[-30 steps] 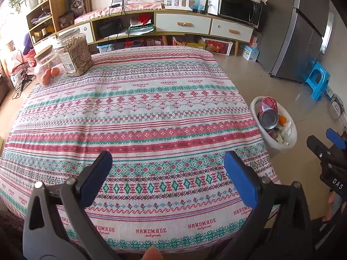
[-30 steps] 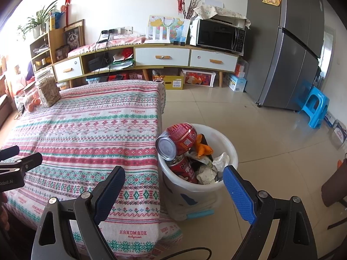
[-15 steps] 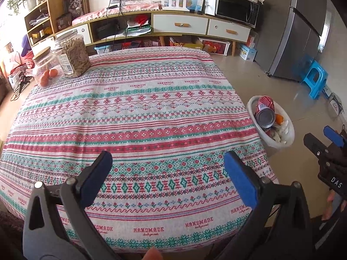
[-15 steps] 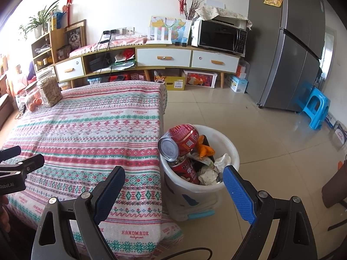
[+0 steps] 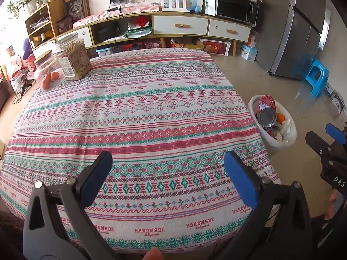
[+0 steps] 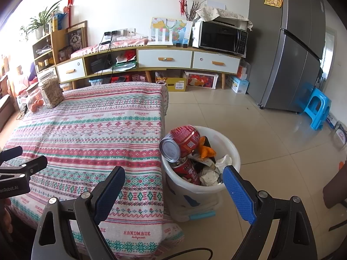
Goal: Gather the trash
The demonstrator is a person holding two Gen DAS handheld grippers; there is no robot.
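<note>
Bin (image 6: 201,186) sits on the floor just beside the table (image 5: 138,112) edge, and I see red cans (image 6: 184,140), orange scrap and crumpled paper (image 6: 223,161) in it. Right gripper (image 6: 171,184) hangs over the bin, jaws wide, nothing held. Left gripper (image 5: 167,169) is over the cloth, also wide and empty. Two jars (image 5: 73,58) at the far corner.

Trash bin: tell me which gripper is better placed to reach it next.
Right. The right gripper is open, with the trash bin on the floor just ahead of it. The left gripper, also open, faces the table.
</note>
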